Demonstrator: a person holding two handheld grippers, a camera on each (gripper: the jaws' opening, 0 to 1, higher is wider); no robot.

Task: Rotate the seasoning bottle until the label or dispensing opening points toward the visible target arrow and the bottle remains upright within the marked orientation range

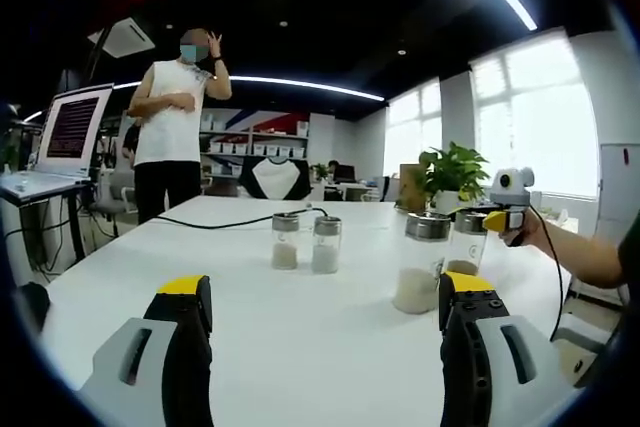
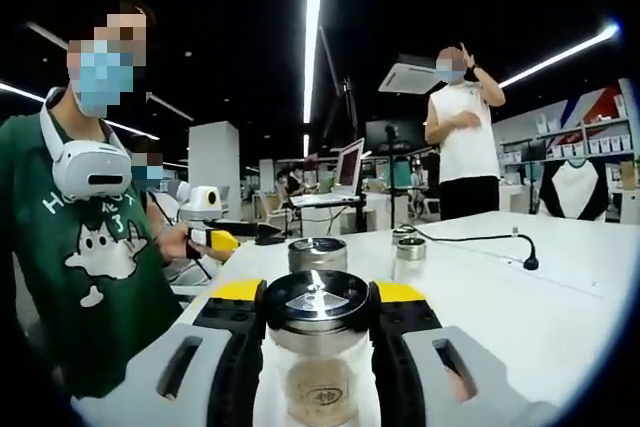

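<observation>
My right gripper (image 2: 318, 299) is shut on a glass seasoning bottle (image 2: 318, 379) with a silver lid, upright on the white table (image 2: 540, 297), its brown label facing the camera. In the left gripper view that bottle (image 1: 464, 245) stands at the right with the right gripper (image 1: 494, 219) on it. My left gripper (image 1: 325, 299) hovers low over the table (image 1: 300, 337), jaws wide open with nothing between them. A larger bottle (image 1: 421, 262) holding white powder stands just ahead of its right jaw. I see no arrow mark on the table.
Two small shaker bottles (image 1: 305, 242) stand mid-table. A black cable (image 1: 230, 222) runs behind them. A person in a white top (image 1: 172, 117) stands beyond the far edge near a laptop (image 1: 70, 132). A person in a green shirt (image 2: 80, 247) holds the left gripper (image 2: 212, 237).
</observation>
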